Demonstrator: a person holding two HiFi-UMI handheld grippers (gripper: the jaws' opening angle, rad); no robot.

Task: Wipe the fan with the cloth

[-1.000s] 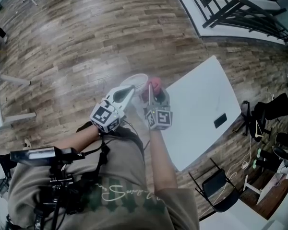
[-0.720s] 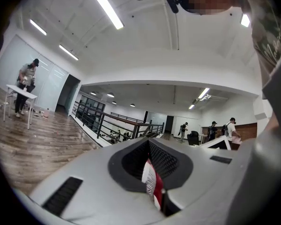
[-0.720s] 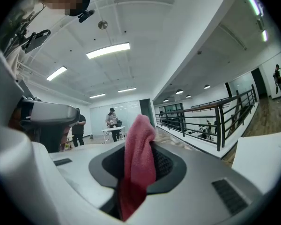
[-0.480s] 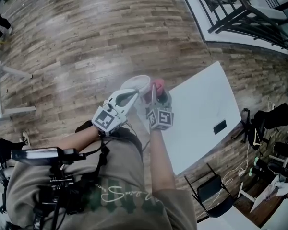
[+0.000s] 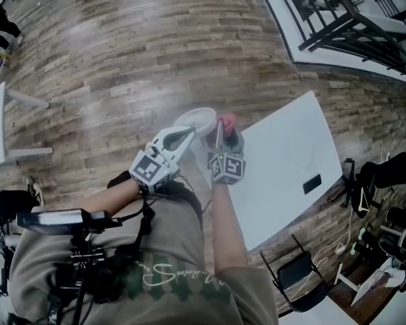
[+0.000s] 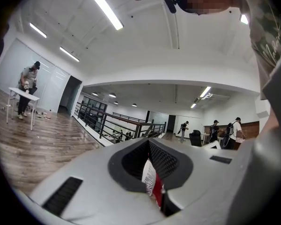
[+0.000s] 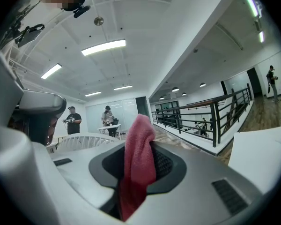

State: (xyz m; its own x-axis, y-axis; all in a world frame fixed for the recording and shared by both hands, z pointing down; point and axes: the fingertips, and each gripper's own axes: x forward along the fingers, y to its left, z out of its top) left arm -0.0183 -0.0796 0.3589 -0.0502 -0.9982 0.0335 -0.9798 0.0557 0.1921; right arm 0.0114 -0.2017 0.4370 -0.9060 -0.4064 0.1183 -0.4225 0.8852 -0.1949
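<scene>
The right gripper (image 5: 222, 135) has its fingers clamped on the pink cloth (image 7: 139, 158), just beside the white fan (image 5: 196, 119) at the worktop (image 5: 284, 161) corner. The left gripper (image 5: 188, 134) has its fingers closed, a thin red-and-white strip (image 6: 153, 184) showing at them.

A white table (image 5: 291, 147) stands on wood floor (image 5: 122, 46); black chair (image 5: 303, 275) beside.

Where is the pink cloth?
The pink cloth is pinched in the right tongs, mid head view, just right of the white fan.

The white rectangular table (image 5: 284, 161) and wood-plank floor (image 5: 122, 46) now sit slightly lower and further right in the head view.
</scene>
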